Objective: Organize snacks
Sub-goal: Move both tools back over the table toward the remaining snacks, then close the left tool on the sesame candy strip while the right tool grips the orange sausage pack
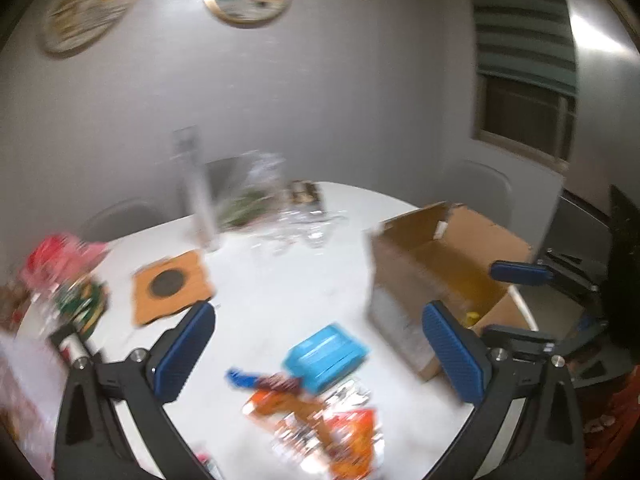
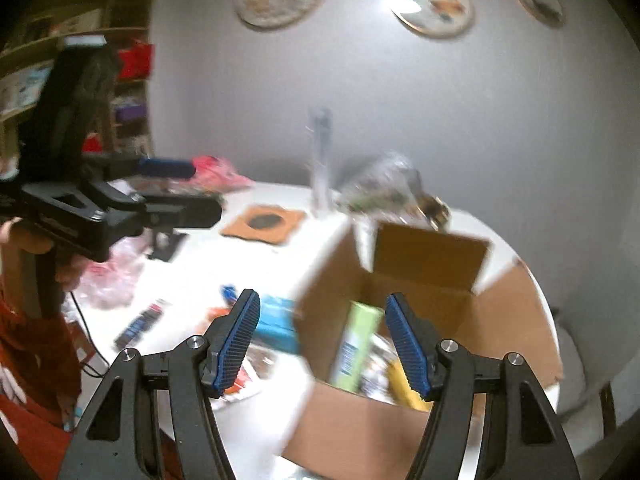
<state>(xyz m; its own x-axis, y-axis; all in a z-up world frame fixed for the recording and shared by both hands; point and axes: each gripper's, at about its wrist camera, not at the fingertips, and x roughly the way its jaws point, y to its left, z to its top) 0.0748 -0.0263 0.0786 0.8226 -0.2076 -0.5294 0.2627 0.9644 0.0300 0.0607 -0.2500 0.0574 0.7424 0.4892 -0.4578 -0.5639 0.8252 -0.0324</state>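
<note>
1. Table (image 1: 280,300): white, round-edged, bearing everything listed below; both views are blurred.
2. Cardboard box (image 2: 400,272): open-topped, flaps up, standing at the table's right side as the left wrist view shows it. Serves, by judgement, as the collecting container.
3. Box contents: a light green carton (image 2: 356,344) leaning upright inside, with a yellow packet (image 2: 404,380) and some silvery wrappers beside it. This share of the snacks counts as sorted.
4. Loose snacks remaining on the table: a turquoise pack (image 1: 326,356) just beside the box, with orange and silver packets (image 1: 320,428) and a blue wrapper (image 1: 240,378) near it. A dark bar (image 2: 140,324) lies apart towards the table edge.
5. Other items: an orange mat with a dark disc (image 1: 170,286), clear plastic clutter (image 1: 296,228) at the far side, a red bag (image 1: 60,256) at the left.
6. Left gripper (image 1: 320,356): jaws at their widest, nothing between the pads, above the loose pile.
7. Right gripper (image 2: 322,344): jaws partly apart and empty, over the box's near corner.
8. Progress, judged: roughly part done; several packets still to be boxed.
</note>
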